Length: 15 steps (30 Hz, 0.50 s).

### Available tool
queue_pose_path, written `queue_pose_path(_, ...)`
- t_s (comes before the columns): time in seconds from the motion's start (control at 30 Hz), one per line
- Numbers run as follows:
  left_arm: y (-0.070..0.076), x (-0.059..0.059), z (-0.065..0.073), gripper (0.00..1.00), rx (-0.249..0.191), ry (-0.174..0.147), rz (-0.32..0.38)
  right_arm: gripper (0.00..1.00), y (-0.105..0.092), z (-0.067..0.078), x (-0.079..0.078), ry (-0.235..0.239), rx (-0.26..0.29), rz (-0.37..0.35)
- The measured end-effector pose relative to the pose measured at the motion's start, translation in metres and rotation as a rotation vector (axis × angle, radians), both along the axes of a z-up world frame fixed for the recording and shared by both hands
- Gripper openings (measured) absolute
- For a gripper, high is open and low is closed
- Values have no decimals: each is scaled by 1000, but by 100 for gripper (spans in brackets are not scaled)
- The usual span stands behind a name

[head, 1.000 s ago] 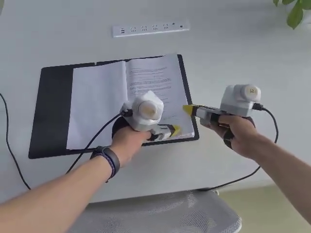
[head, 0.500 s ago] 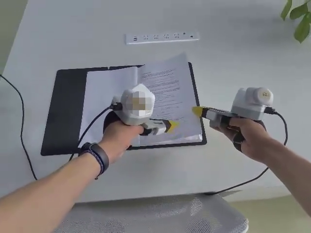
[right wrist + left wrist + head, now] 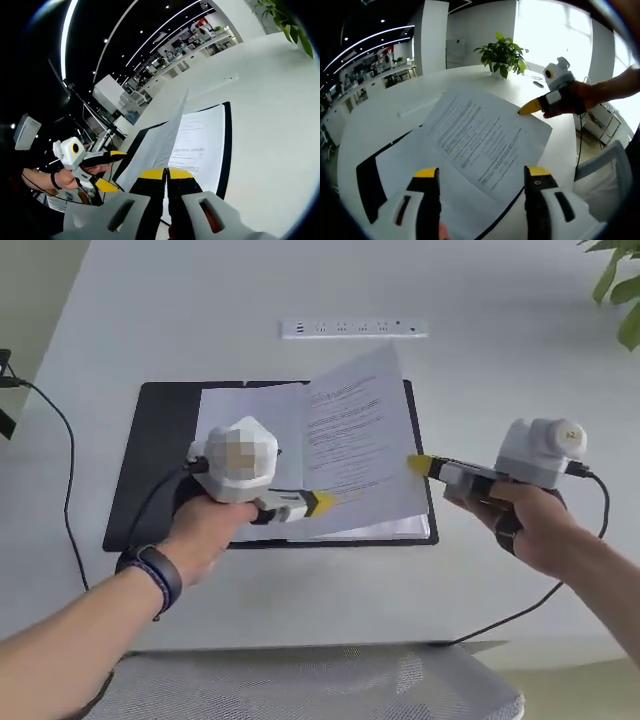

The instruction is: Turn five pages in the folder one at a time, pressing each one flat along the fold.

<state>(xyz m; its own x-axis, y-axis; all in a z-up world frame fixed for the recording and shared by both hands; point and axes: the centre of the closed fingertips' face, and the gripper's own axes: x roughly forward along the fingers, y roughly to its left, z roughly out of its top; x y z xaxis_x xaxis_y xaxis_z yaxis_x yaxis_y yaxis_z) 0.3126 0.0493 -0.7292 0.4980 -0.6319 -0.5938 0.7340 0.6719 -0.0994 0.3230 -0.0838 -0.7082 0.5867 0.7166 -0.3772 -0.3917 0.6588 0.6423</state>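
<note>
A black folder lies open on the white table. Its top right-hand page stands lifted and tilted, with printed text facing me. My right gripper is shut on that page's right edge; in the right gripper view the sheet runs down between the closed yellow tips. My left gripper is open, low at the page's front edge near the fold. In the left gripper view the lifted page spreads beyond the open gripper, and the right gripper pinches its far corner.
A white power strip lies behind the folder. Plant leaves hang at the far right. A grey chair back sits at the table's front edge. Black cables trail left of the folder and from the right gripper.
The right gripper has raised the page higher off the stack and swung it toward the fold. The left gripper has drawn back to the left. The head camera has shifted.
</note>
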Motion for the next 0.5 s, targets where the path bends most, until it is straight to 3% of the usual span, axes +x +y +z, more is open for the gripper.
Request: queue_pose_path(0.5,61,-6,16,68,-9,-17,84,0,47,47,8,-95,53,73)
